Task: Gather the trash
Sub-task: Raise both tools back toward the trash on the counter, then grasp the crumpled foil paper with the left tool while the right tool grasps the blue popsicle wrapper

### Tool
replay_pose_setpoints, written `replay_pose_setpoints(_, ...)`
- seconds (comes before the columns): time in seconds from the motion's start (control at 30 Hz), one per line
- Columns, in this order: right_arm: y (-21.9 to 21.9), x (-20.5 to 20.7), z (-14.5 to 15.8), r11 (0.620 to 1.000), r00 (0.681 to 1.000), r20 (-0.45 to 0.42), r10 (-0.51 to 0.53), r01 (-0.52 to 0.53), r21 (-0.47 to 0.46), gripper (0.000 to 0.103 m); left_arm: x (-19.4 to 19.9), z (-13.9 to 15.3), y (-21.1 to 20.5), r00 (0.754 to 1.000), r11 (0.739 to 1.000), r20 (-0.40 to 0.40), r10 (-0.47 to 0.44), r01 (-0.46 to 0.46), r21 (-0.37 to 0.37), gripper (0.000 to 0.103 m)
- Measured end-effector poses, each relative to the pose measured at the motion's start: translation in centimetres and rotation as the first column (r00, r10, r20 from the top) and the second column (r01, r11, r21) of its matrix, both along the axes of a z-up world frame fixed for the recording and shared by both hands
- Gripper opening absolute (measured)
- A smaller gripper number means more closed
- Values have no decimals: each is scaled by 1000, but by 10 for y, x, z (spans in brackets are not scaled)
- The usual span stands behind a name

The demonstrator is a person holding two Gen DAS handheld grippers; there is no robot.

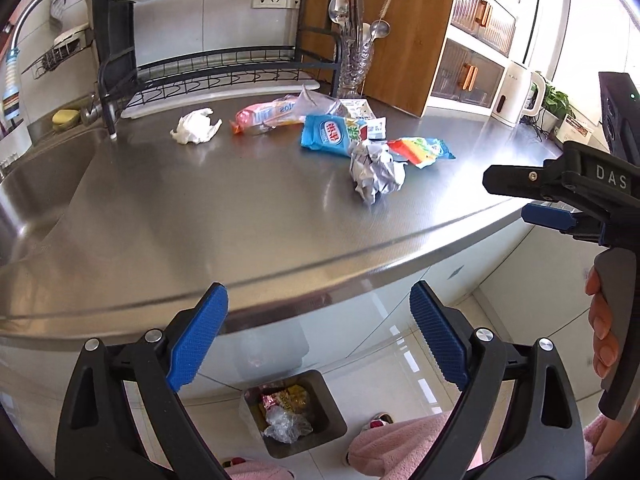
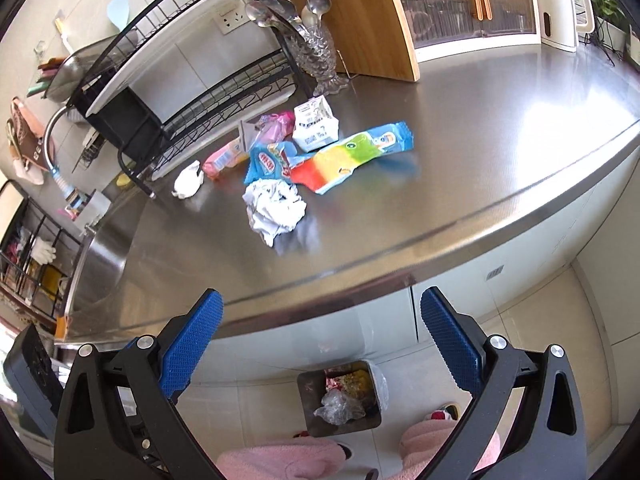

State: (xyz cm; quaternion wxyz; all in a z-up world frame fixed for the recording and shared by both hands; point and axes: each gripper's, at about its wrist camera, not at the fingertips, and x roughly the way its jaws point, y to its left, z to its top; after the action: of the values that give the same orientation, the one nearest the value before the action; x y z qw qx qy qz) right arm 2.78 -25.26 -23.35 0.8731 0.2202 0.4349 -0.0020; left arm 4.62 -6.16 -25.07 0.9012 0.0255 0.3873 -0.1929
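Steel counter [image 2: 460, 128]: wrappers beside dish rack [image 2: 224, 92]; bin [image 2: 340, 396] below

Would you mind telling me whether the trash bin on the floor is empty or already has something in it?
Partly filled: the trash bin stands open, and crumpled clear plastic and colourful wrappers lie inside, below its rim.

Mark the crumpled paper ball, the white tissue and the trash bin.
crumpled paper ball [image 2: 276, 210], right wrist view, middle of the wad.
white tissue [image 1: 195, 126], left wrist view, centre of the clump.
trash bin [image 1: 334, 412], left wrist view, right rim.
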Motion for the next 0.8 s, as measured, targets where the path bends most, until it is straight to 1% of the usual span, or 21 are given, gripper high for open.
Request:
replay_pose_setpoints(0.17, -12, 36, 3, 1000, 999, -32, -26, 26, -14, 100, 28, 7, -24, 999, 999, 13, -36, 36, -9, 88)
replay_pose_setpoints(0.33, -26, 76, -6, 998, 996, -79, -47, 51, 39, 98, 58, 4, -49, 998, 998, -10, -67, 67, -16, 87)
replay_pose_setpoints(0.43, -30, 96, -11, 997, 993, -98, -60, 63, 36, 95, 74, 3, -62, 997, 997, -11, -79, 79, -3, 87)
replay_pose_setpoints(0.6, -34, 122, -28, 996, 987, -153, -57, 67, 63, 86, 97, 1, -75, 996, 996, -11, -93, 93, 0, 87)
replay_pose_setpoints(0.77, -38, 140, -38, 994, 984, -166, -69, 82, 74, 86, 117, -10, -88, 993, 993, -25, -111, 112, 24, 86)
replay_pose_setpoints(0.8, -39, 143, -40, 994, 983, -169, -67, 81, 77, 85, 120, -12, -90, 993, 993, -27, -112, 113, 28, 84)
